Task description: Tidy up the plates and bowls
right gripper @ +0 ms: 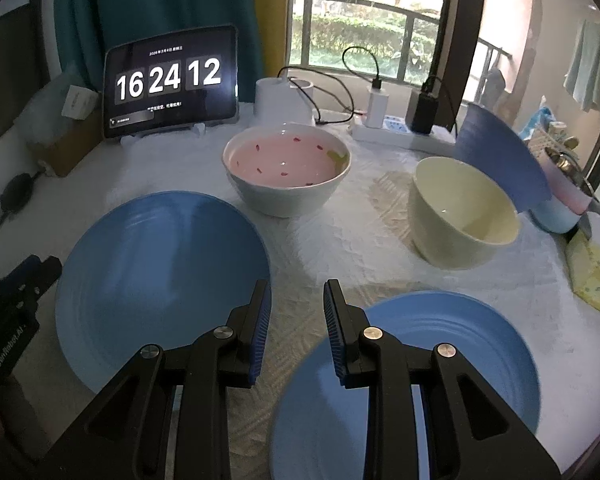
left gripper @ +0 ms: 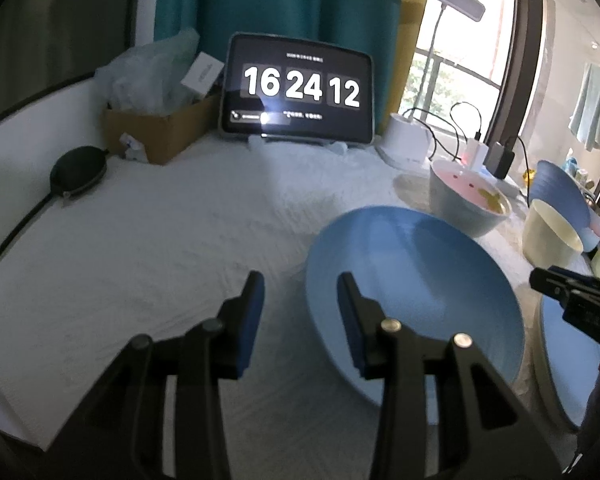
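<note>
**Hovering over two blue plates, both tongs empty**

Reading the writing first: the tablet [right gripper: 170,82] at 11 o'clock in the right wrist view shows a flip clock with "16 24 12". A small line of characters stands above the digits and another below, too small to read. On the black body of the left tongs [right gripper: 40,270], seen at 9 o'clock in the same view, there is pale lettering, but it is too blurred to read with certainty. The white box [left gripper: 202,74] in the cardboard carton [left gripper: 160,136] has a label that cannot be read.

The left tongs [left gripper: 300,296] have their jaws partly apart, with nothing between the blue pads. The right finger stands over the rim of the left blue plate [left gripper: 416,296]; whether it touches the plate I cannot tell.

The right tongs [right gripper: 296,304] also have the jaws partly apart and hold nothing. They hang over the white cloth of the tabletop [right gripper: 340,248], between the left blue plate [right gripper: 160,280] at 9 o'clock and the right blue plate [right gripper: 440,360] at 5 o'clock.

Further back, the bowl with the pink inside [right gripper: 286,168] stands at 12 o'clock and the cream bowl [right gripper: 462,212] at 2 o'clock, apart from each other. A dark blue plate [right gripper: 500,160] leans tilted behind the cream bowl.
</note>
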### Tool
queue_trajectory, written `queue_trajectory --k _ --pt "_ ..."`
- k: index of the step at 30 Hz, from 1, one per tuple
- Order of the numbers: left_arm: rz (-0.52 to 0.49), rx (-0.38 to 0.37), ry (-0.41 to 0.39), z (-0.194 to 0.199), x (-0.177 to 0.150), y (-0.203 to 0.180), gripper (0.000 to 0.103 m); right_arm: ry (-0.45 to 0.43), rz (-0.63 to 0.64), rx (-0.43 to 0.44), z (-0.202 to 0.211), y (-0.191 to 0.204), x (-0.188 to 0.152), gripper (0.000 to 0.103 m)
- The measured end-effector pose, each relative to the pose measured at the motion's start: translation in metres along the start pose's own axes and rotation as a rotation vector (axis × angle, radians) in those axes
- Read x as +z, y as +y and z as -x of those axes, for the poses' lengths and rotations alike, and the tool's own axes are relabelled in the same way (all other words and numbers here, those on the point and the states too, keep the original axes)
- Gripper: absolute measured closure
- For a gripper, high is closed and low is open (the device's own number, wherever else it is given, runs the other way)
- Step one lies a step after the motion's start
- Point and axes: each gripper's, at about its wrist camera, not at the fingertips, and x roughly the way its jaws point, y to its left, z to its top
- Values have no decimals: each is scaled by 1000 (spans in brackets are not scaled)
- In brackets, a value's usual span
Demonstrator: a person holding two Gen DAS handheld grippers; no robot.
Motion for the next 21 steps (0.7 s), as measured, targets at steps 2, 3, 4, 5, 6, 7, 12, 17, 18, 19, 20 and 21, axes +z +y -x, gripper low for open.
queue_trajectory --k 2,3,4,5,6,7,12,17,18,19,20,21 --pt "0 -4 11 -3 1 0 62 17 -1 14 -6 2 1 74" --pt "-2 -8 24 -6 1 -1 62 28 -4 25 -9 3 1 74" --pt "-4 -9 37 -9 1 -2 61 35 -6 32 -11 3 1 74" --pt "-5 -7 53 -12 0 -2 61 44 -7 38 -13 4 1 74" --pt "-3 -6 64 -14 0 -2 61 56 -6 46 -16 5 2 74" --pt "1 -6 70 -15 0 -2 61 67 -5 53 -19 6 1 74" --pt "-9 -8 123 -25 0 -5 61 133 11 80 -33 13 0 73" --pt "-40 2 177 -34 -1 -11 61 188 16 97 -45 17 -3 73" --pt "-51 2 178 -34 -2 -14 61 185 20 94 -44 18 -3 73" --pt "-67 -1 179 -35 -2 -16 61 184 25 92 -44 18 -3 73" --pt "-76 -7 180 -35 -3 -18 61 183 27 91 -44 18 -3 73" --pt "-85 -12 181 -34 -3 -20 62 179 26 94 -43 18 -4 73"
